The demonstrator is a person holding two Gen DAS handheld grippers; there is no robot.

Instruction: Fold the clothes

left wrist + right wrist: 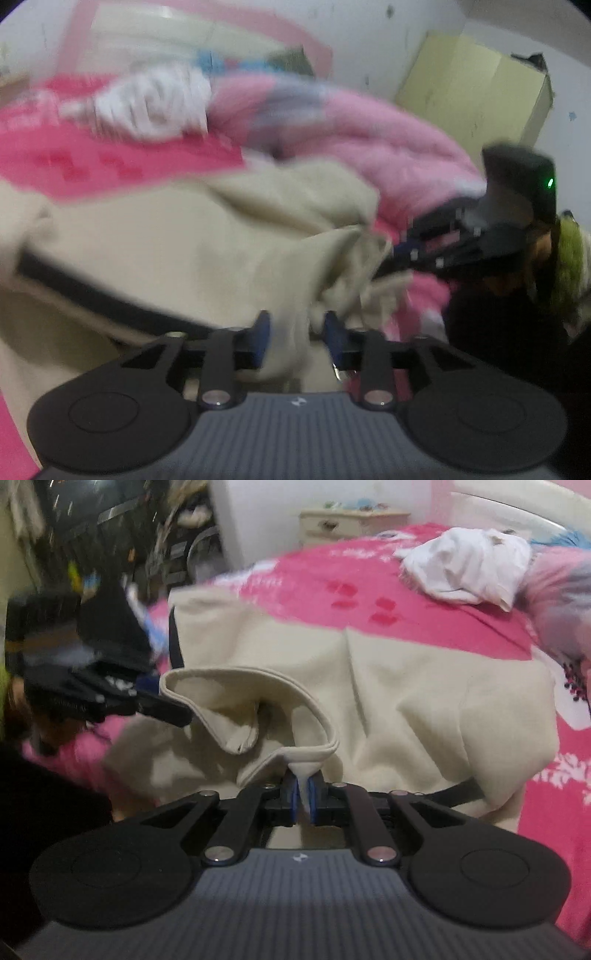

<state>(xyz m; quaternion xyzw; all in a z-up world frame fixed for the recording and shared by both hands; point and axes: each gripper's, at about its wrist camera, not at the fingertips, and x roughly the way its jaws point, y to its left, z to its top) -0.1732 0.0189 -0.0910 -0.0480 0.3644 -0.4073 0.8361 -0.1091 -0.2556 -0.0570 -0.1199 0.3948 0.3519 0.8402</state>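
Bed with pink floral sheet (406, 602) filling the right wrist view; cream nightstand (351, 520) against the wall at upper centre. Crumpled white garment (465, 572) at upper right, fluffy pink blanket (388, 147) in the left wrist view's right half. Beige garment (406, 686) with dark trim spread across mid-frame on the bed. Right hand-held gripper (303, 797) at lower centre, clamped on a beige fold. Left hand-held gripper (297, 332) parted, beige cloth between its blue fingers (262, 328), not pinched.
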